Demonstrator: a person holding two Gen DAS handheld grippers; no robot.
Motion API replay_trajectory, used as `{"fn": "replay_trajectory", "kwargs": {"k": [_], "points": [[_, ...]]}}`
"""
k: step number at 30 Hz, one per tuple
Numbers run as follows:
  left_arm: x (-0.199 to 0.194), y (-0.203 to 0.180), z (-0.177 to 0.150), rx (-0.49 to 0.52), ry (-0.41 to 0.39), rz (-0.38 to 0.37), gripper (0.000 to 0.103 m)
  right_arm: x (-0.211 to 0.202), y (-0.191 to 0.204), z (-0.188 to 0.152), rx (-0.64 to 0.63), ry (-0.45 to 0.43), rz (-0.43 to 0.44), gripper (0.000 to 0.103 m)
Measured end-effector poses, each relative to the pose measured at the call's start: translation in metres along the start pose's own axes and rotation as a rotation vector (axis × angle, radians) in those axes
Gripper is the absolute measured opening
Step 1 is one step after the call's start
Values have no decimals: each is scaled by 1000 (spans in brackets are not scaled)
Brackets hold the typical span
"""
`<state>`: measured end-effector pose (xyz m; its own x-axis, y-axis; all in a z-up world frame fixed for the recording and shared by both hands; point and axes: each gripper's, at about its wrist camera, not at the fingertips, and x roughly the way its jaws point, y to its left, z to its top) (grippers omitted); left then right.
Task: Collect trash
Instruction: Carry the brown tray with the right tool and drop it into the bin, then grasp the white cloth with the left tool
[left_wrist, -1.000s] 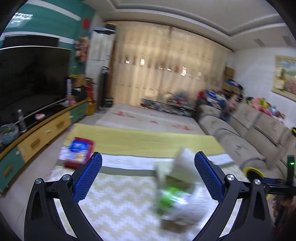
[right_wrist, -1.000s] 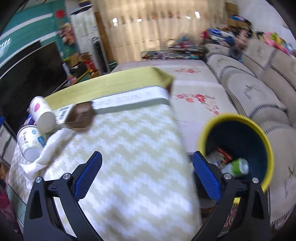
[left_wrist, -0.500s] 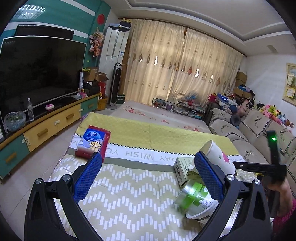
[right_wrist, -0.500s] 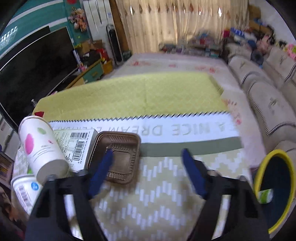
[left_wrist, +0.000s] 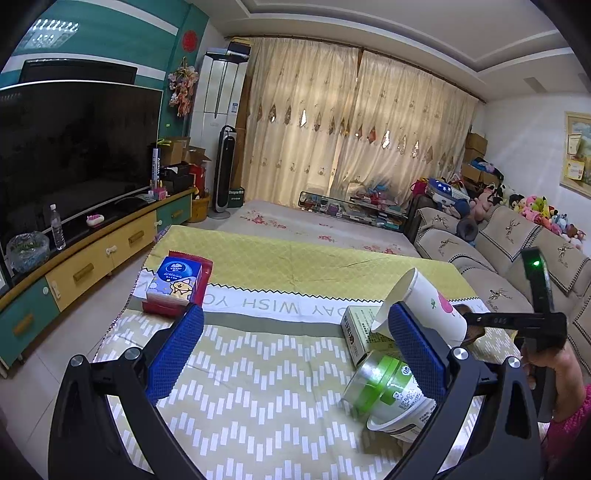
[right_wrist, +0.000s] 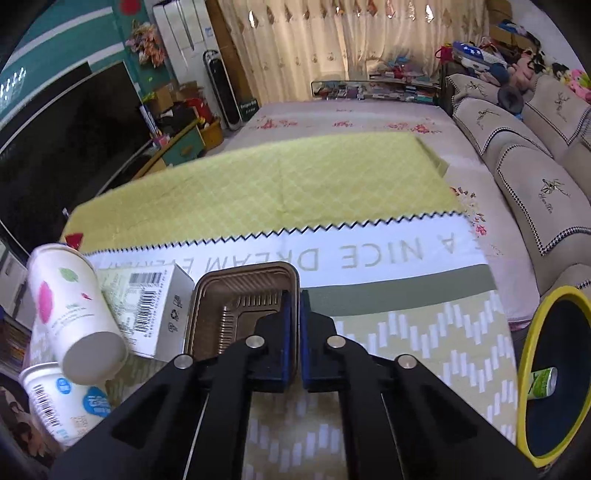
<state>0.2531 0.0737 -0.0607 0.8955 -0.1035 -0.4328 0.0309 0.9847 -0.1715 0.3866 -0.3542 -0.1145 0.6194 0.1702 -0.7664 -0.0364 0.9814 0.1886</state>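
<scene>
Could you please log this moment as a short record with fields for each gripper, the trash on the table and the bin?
left gripper: open, holding nothing, above the table
right gripper: shut on the brown tray wall
table trash: paper cup leaning on a white box; yogurt tub lying beside them
bin: yellow-rimmed, beside the table, a green can inside

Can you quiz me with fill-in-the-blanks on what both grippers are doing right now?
The right gripper is shut on the rim of the ____ tray.
The left gripper is ____ and holds nothing.
The paper cup leans on the ____ box.
The bin's rim is ____.

Missing: brown; open; white; yellow
</scene>
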Motion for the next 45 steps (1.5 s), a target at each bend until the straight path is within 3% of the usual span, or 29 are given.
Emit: {"fn": "replay_trajectory", "kwargs": {"k": [7, 11, 18, 26, 30, 31, 33, 37, 45], "points": [[3, -4, -2, 17, 8, -6, 98, -39, -25, -18, 24, -50, 3, 4], [2, -8, -2, 32, 6, -2, 98, -68, -58, -36, 76, -98, -43, 4], [0, -13, -2, 37, 4, -5, 98, -109, -177, -71, 347, -160, -235, 4], [3, -14, -3, 39, 12, 7, 98, -111, -249, -89, 451, -155, -399, 4], [5, -14, -4, 41, 16, 6, 98, -109, -266, -95, 477, -142, -440, 7], [5, -14, -4, 42, 16, 6, 98, -109, -271, -95, 483, -142, -443, 10], [5, -15, -4, 41, 16, 5, 98, -111, -275, -98, 499, -153, -453, 26], [4, -15, -4, 41, 16, 6, 98, -115, -272, -98, 523, -195, -453, 33], [5, -20, -5, 73, 9, 17, 98, -124, -199, -86, 406, -335, -376, 45]]}}
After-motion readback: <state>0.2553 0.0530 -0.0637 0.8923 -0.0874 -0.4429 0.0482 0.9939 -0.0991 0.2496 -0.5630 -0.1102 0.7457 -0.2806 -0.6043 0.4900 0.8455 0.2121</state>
